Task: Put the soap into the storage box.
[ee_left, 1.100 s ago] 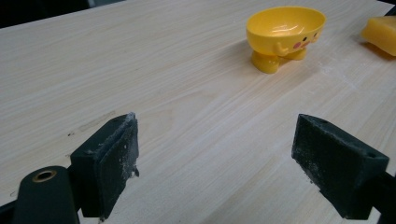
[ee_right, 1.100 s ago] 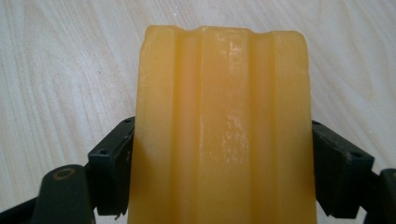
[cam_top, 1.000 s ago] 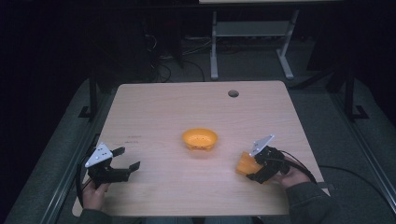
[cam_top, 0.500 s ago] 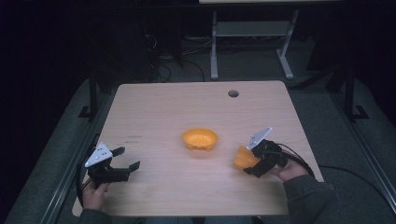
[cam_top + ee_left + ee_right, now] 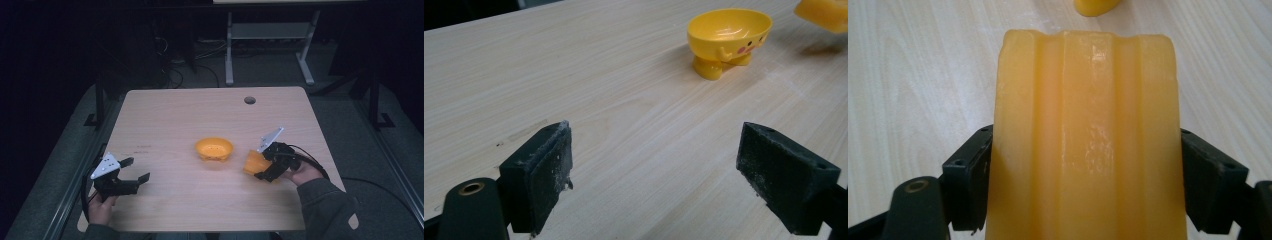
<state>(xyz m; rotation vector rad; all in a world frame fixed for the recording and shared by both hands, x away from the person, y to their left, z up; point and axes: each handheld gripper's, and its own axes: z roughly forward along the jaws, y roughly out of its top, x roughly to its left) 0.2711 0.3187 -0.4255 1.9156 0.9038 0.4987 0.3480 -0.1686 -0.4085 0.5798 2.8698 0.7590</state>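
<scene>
A small yellow-orange bowl (image 5: 214, 149) with little feet and a painted face stands upright near the middle of the wooden table (image 5: 175, 115); the left gripper view shows the bowl (image 5: 729, 40) at its upper right. My right gripper (image 5: 261, 166) is shut on an orange ribbed cup (image 5: 254, 162), held tilted just above the table to the right of the bowl. In the right gripper view the cup (image 5: 1088, 135) sits between both pads. My left gripper (image 5: 135, 170) rests open at the table's front left, with nothing between its fingers (image 5: 539, 175).
A round cable hole (image 5: 249, 100) sits near the table's far right edge. Behind the table stand a white metal frame (image 5: 270, 35) and loose cables on the dark floor. Bare wood lies between the left gripper and the bowl.
My right gripper has carried the orange cup slightly left and farther from the front edge, nearer the bowl. The left gripper has stayed put.
</scene>
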